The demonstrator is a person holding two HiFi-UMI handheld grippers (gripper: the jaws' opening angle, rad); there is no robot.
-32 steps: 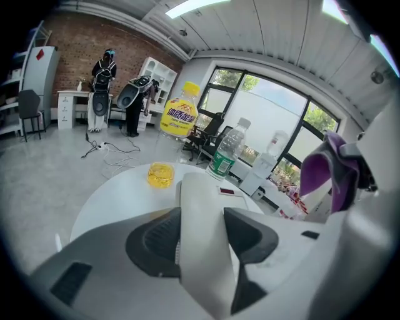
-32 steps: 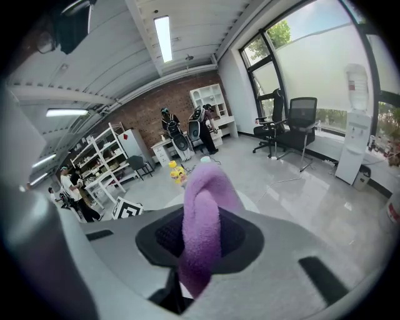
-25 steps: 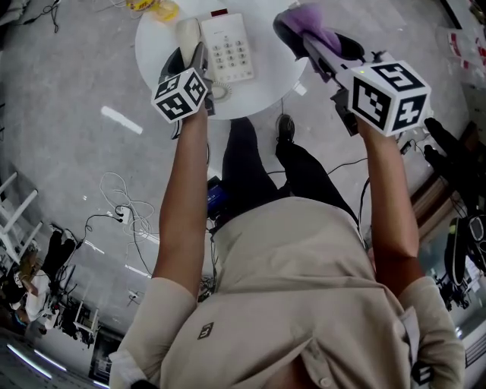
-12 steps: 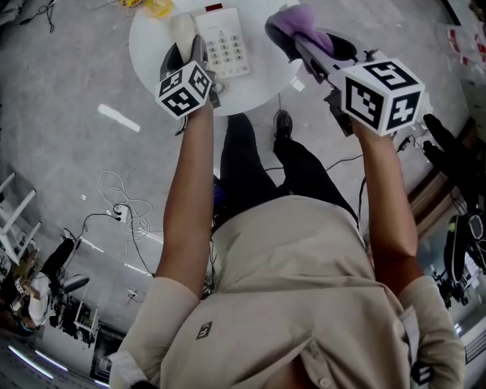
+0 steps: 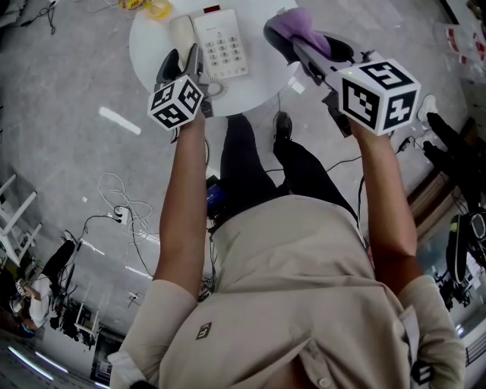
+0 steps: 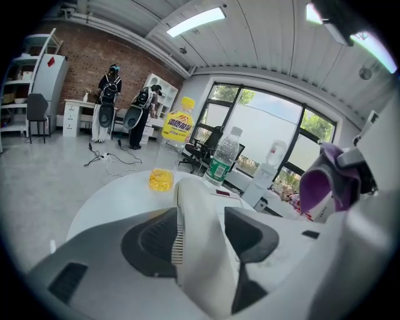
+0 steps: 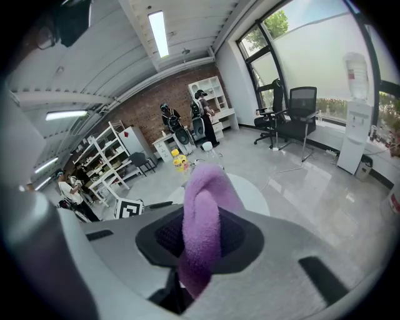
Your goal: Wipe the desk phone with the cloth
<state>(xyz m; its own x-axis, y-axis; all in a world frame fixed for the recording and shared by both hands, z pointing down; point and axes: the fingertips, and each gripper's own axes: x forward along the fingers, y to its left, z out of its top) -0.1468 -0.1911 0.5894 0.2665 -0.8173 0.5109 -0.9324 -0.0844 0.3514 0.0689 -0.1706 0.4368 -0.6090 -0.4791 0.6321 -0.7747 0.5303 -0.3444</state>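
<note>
Round white table [image 5: 144, 47] sits at the far end of the head view, on a grey floor with cables trailing off to your left. Open office around it: brick wall and shelving at the back, big windows on one side, people [image 6: 112, 103] standing well away by the wall. Desk phone [image 5: 222, 44] lies on the table keypad up, its handset [image 5: 182, 32] along the left side of the base and its coiled cord [image 5: 216, 90] at the near end. Your left gripper [image 5: 184, 58] is on that handset: in the left gripper view the cream body fills the gap between the two dark pads, with both pads against its sides and the jaws standing wide around it. Can't tell whether the handset is lifted or resting in its cradle. Your right gripper [image 7: 201, 234] is to the right of the phone, by the table's right edge and apart from the phone. Its jaws are pinched on the purple cloth [image 5: 298, 21], which is bunched into a thick roll that stands up between the pads and hangs below them. At the far left of the table stands a clear bottle with yellow label [image 6: 177, 125], with a green-label water bottle [image 6: 222, 161] just to its right
</note>
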